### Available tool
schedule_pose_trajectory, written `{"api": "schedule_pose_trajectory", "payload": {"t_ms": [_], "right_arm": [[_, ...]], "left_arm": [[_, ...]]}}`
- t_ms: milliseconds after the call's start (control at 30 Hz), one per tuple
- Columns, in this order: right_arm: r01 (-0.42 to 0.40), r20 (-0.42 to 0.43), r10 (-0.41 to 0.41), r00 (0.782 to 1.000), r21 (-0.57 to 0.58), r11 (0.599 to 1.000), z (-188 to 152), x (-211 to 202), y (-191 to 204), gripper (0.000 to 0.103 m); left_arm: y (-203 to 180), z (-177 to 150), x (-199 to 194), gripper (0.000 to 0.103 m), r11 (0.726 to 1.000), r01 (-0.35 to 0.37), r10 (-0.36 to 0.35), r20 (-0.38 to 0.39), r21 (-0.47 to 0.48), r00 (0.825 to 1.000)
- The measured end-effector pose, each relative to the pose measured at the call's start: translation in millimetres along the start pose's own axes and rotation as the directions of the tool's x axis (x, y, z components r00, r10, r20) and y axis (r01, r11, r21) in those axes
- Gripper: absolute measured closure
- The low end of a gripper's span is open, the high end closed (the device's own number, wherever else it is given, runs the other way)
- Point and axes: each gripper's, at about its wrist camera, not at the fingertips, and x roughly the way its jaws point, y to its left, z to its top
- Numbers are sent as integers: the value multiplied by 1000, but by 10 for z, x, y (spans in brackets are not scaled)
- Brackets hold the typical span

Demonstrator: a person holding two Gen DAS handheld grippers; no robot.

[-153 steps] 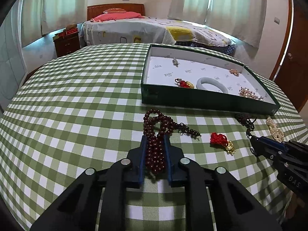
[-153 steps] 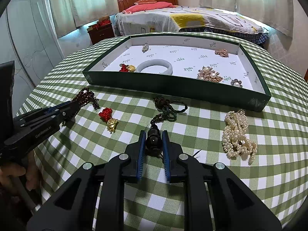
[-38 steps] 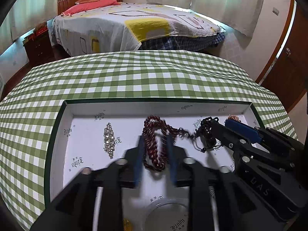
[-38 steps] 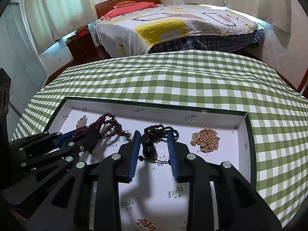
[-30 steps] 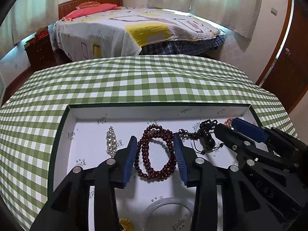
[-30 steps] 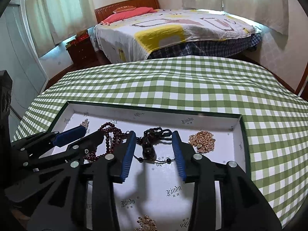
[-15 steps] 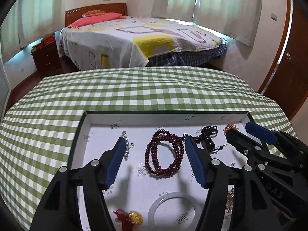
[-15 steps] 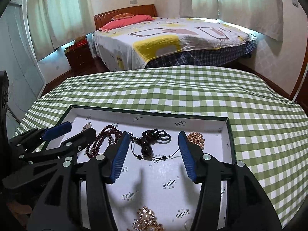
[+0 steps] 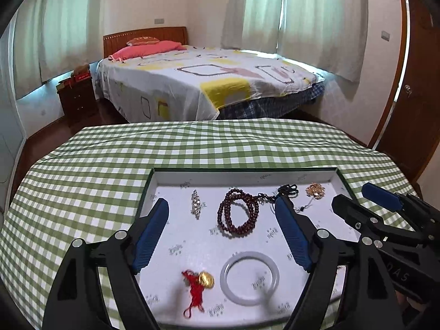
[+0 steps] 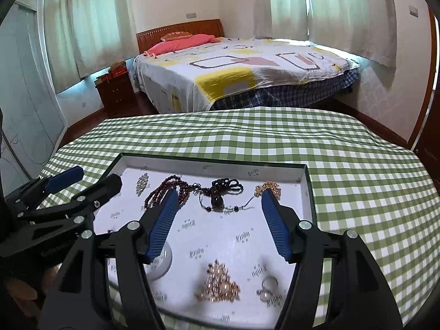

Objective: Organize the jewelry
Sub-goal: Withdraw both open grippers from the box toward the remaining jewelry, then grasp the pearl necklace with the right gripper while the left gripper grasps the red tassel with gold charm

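The green jewelry tray (image 9: 247,174) with a white floor sits on the checked table. The dark red bead necklace (image 9: 238,214) lies in its far half, and it also shows in the right wrist view (image 10: 159,191). The black cord necklace (image 10: 220,189) lies just right of it. My left gripper (image 9: 222,231) is open and empty above the tray. My right gripper (image 10: 217,220) is open and empty above the tray, and it shows at the right of the left wrist view (image 9: 365,200). The left gripper shows at the left of the right wrist view (image 10: 82,181).
In the tray lie a silver brooch (image 9: 195,202), a gold chain piece (image 9: 315,190), a white bangle (image 9: 249,277), a red tassel with gold charm (image 9: 199,283), a pearl-and-gold cluster (image 10: 220,283) and a small ring (image 10: 268,288). A bed (image 9: 206,79) stands beyond the table.
Both grippers have opened wide, letting the red beads and the black cord necklace lie in the tray, and have drawn back and up from them.
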Motion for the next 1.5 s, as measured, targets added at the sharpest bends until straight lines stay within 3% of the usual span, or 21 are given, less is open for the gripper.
{"api": "schedule_pose_trajectory", "payload": {"t_ms": [300, 533, 867, 1200, 1400, 1467, 1500], "right_arm": [[23, 21, -23, 1000, 0, 1000, -359, -479, 10, 36], [49, 2, -49, 999, 8, 999, -858, -706, -32, 36], [68, -81, -65, 995, 33, 997, -1334, -601, -114, 36], [81, -127, -77, 989, 26, 996, -1406, -442, -139, 37], [126, -151, -129, 980, -32, 992, -1468, -378, -93, 55], [122, -145, -125, 981, -28, 992, -1470, -395, -94, 71], [123, -143, -126, 982, -28, 992, -1474, -398, -99, 75]], "left_arm": [[138, -271, -514, 26, 998, -13, 17, 78, -54, 997], [171, -641, -759, 26, 998, -30, 36, 100, -58, 994], [295, -1183, -788, 26, 995, -66, 67, 18, -77, 998], [249, -1353, -782, 26, 996, -62, 61, -12, -67, 998], [133, -1459, -745, 26, 998, -42, 40, -35, -42, 999], [90, -1478, -722, 26, 999, -32, 31, -41, -33, 999], [78, -1481, -717, 26, 999, -29, 28, -43, -31, 999]]}}
